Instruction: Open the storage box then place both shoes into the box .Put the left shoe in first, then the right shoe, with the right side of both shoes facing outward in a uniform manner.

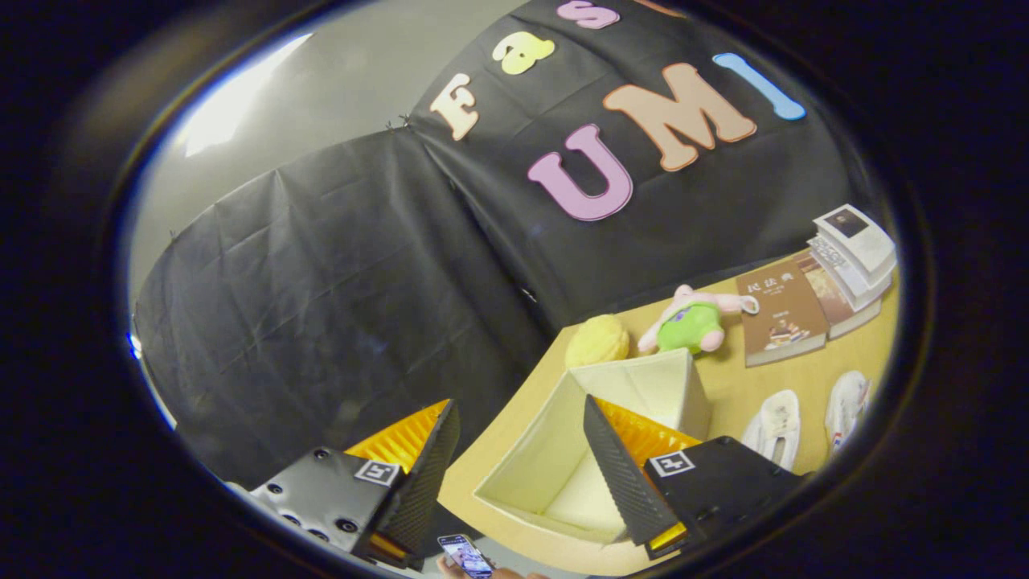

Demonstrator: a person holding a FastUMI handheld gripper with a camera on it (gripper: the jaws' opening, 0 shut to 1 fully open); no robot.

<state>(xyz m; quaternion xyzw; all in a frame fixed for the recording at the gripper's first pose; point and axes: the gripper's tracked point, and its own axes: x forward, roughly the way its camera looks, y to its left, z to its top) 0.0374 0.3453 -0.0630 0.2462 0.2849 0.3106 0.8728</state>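
Black cloth walls back the tabletop [812,378], where the storage box [563,450] sits open, ready for loading. Both shoes [773,426] lie beside it; the gripper [514,474] hovers, jaws apart and empty.

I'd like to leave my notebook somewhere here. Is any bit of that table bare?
Bare wood shows on the wooden table between the open cream fabric storage box and the two white shoes, below the brown book. It is crowded further back: yellow fluffy ball, pink-and-green plush toy, stacked books. The open gripper holds nothing.
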